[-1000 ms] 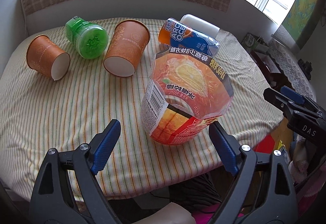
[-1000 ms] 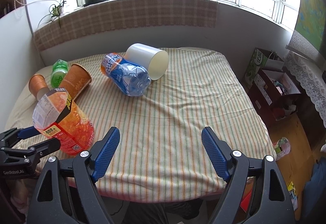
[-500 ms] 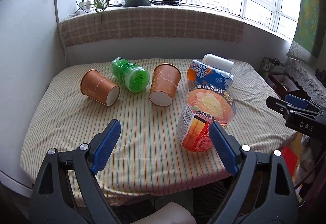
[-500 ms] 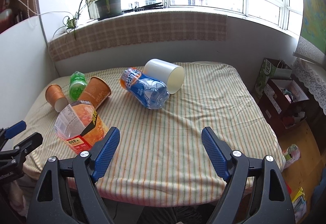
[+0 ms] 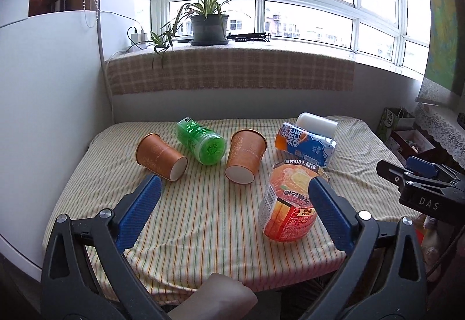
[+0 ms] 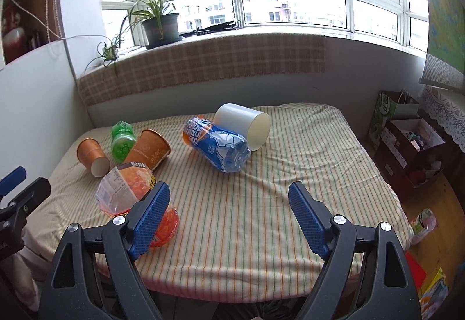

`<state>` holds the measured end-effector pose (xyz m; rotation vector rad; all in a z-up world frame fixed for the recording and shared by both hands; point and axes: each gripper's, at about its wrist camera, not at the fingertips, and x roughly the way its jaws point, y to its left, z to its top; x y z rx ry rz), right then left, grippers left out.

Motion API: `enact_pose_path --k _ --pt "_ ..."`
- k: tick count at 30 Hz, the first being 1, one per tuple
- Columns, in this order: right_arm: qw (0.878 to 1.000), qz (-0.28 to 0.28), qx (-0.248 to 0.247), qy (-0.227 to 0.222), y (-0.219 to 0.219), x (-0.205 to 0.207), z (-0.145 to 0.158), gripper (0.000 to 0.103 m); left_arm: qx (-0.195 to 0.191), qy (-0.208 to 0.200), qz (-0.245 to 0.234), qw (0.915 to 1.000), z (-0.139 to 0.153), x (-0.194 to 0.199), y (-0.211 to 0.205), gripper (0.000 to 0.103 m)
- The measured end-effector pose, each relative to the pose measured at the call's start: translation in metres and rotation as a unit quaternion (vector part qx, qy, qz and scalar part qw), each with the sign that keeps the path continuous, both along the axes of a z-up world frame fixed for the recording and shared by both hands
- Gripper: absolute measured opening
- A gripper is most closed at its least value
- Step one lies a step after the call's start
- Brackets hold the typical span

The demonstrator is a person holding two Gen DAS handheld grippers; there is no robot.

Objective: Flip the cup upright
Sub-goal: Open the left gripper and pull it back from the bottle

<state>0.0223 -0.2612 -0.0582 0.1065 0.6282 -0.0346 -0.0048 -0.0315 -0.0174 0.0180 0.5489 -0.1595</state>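
Two orange paper cups lie on their sides on the striped table: one at the left [image 5: 161, 156] [image 6: 93, 155] and one in the middle [image 5: 246, 156] [image 6: 149, 148]. A white cup [image 6: 242, 125] [image 5: 318, 122] lies on its side at the back. My left gripper [image 5: 232, 212] is open and empty, held back above the table's near edge. My right gripper [image 6: 229, 216] is open and empty near the front edge. The right gripper also shows at the right of the left wrist view [image 5: 421, 183].
A green bottle [image 5: 202, 141], a blue-labelled bottle [image 6: 216, 147] and an orange drink bottle [image 5: 289, 203] lie on the table [image 6: 305, 151]. A potted plant [image 5: 207, 26] stands on the windowsill. Boxes and bags [image 6: 407, 142] sit on the floor at right.
Both grippers have pulled back and up from the table, so the objects look smaller and farther. Nothing on the table has moved. Both stay open.
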Motion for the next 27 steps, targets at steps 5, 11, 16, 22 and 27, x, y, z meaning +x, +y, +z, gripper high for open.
enact_pose_path --k 5,11,16,22,27 --pt "1.000 -0.003 -0.002 -0.005 0.0012 -0.0010 0.0007 0.084 0.003 -0.006 0.008 1.0000 0.0027 -0.0022 0.0012 0.103" --pt "1.000 -0.005 -0.001 -0.002 0.0007 0.0011 -0.0008 0.084 0.003 -0.001 0.014 0.9999 0.0018 -0.0006 0.0030 0.103" --pt "1.000 -0.006 0.001 -0.001 0.0006 0.0010 -0.0009 0.084 0.006 0.001 0.017 0.9998 0.0012 0.0004 0.0030 0.103" --pt "1.000 -0.004 0.000 0.001 0.0012 0.0023 -0.0013 0.084 0.006 0.001 0.017 0.9998 0.0013 0.0007 0.0030 0.103" --pt "1.000 -0.004 0.002 0.003 0.0009 0.0039 -0.0023 0.084 0.006 0.001 0.017 0.9998 0.0013 0.0009 0.0031 0.103"
